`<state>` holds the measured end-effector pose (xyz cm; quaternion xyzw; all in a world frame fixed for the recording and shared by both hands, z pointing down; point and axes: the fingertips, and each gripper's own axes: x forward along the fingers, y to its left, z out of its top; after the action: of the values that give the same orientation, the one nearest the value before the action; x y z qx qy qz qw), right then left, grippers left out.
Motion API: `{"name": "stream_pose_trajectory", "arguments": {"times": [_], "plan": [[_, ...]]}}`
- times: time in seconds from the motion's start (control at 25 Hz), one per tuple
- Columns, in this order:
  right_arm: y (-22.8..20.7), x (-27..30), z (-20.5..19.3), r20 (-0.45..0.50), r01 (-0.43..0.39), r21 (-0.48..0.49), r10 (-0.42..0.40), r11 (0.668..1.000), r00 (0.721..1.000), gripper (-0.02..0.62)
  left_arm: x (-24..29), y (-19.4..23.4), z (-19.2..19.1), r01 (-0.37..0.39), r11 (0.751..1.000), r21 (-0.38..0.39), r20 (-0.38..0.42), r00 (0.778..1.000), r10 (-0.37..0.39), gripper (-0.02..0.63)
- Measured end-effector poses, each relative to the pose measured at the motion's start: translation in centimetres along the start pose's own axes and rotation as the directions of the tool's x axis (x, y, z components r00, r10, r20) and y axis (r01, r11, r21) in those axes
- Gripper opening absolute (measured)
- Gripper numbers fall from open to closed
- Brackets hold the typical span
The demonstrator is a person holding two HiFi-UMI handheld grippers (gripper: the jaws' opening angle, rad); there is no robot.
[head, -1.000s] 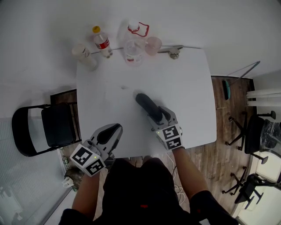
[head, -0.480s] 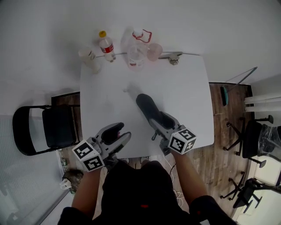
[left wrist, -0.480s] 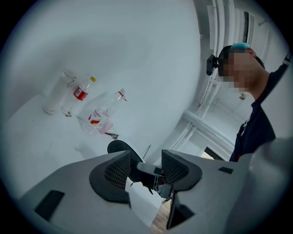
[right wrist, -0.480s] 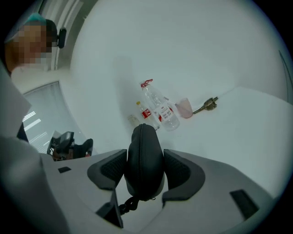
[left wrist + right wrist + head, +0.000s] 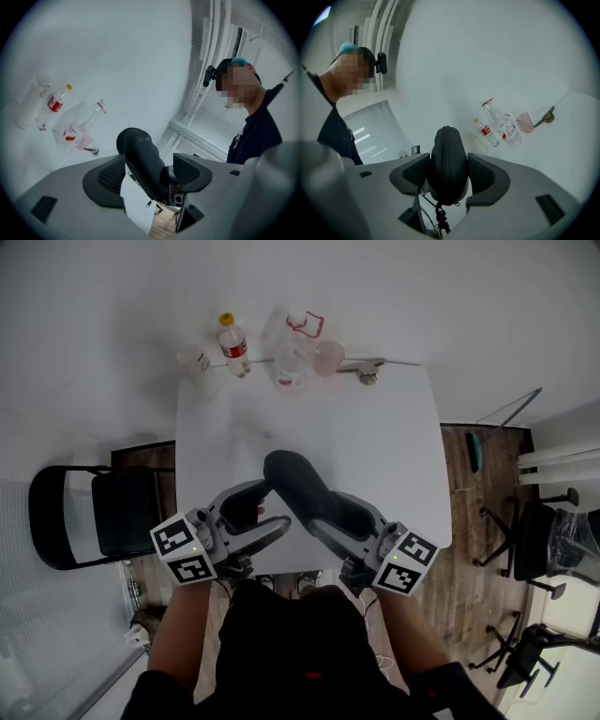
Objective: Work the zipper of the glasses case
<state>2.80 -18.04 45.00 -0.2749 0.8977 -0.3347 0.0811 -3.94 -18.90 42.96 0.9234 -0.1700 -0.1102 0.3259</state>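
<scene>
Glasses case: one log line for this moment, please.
right tongs: shut on glasses case | left tongs: jaws just opening, case between them, not gripped

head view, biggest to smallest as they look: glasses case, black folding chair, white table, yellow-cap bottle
1. white table
2. black folding chair
3. glasses case, not far behind the chair; it is held up nearer the camera, so it likely looks bigger than it is
4. yellow-cap bottle, clearly smallest

place: office | cues: white table point(image 5: 394, 446), folding chair point(image 5: 122, 512), swivel chairs point(image 5: 542, 529)
</scene>
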Motion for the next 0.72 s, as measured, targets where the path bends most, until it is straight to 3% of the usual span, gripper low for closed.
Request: {"name": "stream_pose_trajectory", "arguments": {"times": [0.2,0.36,0.56,0.72], "plan": [[5.3,-0.3,2.5,0.047,-0.155,0.015,0.154,0.988,0.987,0.264,0.5,-3.4,2.1,0.118,0.993,0.020,0.032,0.992,-0.118,0.339],[8.8,0.2,2.7,0.034,-0.263,0.047,0.262,0.964,0.965,0.264,0.1,-6.2,4.7,0.238,0.971,-0.011,0.134,0.963,-0.234,0.356],[11.5,0.4,2.2,0.023,-0.321,0.086,0.320,0.943,0.947,0.264,0.1,-10.2,5.4,0.317,0.944,0.093,0.103,0.940,-0.326,0.360],[13.2,0.6,1.9,-0.003,-0.349,0.088,0.351,0.933,0.936,0.264,0.1,-11.8,5.8,0.356,0.930,0.086,0.116,0.924,-0.364,0.360]]}}
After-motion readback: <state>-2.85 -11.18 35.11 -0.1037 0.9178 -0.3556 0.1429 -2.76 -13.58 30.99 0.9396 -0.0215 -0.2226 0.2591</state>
